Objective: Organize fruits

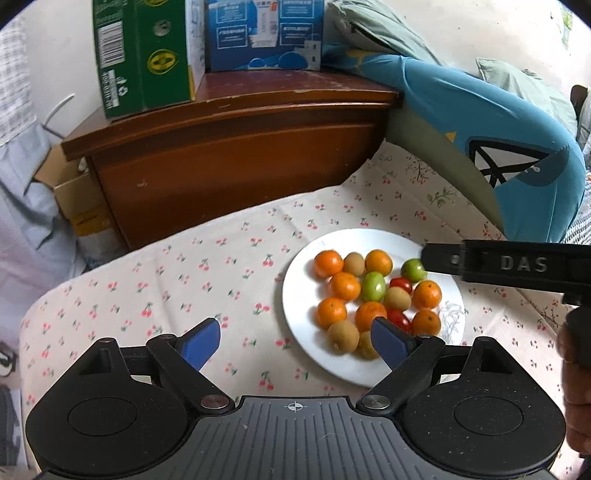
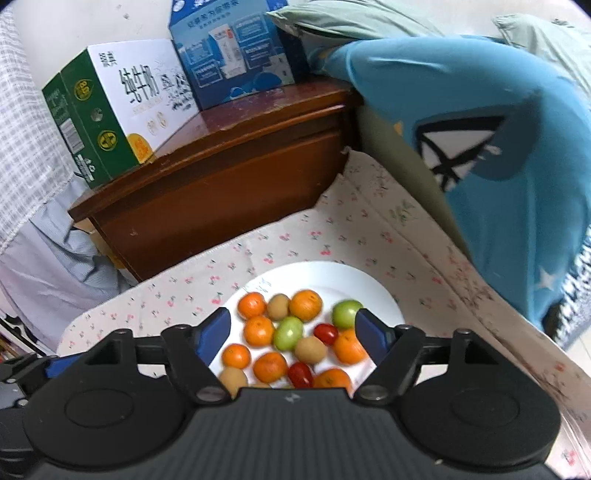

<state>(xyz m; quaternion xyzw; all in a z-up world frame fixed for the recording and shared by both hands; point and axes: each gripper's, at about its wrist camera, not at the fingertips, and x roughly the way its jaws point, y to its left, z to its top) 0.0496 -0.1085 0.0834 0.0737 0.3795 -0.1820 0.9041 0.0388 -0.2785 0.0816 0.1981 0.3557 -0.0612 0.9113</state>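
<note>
A white plate point(image 1: 299, 295) on the cherry-print cloth holds several small oranges point(image 1: 328, 263), brown kiwis point(image 1: 343, 336), green fruits point(image 1: 373, 286) and red cherry tomatoes point(image 1: 400, 284). My left gripper point(image 1: 295, 339) is open and empty, low over the cloth at the plate's near left rim. My right gripper point(image 2: 293, 328) is open and empty, hovering over the plate point(image 2: 384, 295) with the fruits point(image 2: 288, 332) between its blue fingers. The right gripper's black finger point(image 1: 480, 264) reaches in from the right in the left wrist view, its tip beside a green fruit point(image 1: 413, 269).
A brown wooden nightstand point(image 1: 229, 147) stands behind the bed, carrying a green milk carton box point(image 1: 144, 55) and a blue box point(image 1: 262, 33). A blue pillow point(image 1: 498, 140) lies at the right, close to the plate. Cardboard boxes point(image 1: 74, 199) sit left of the nightstand.
</note>
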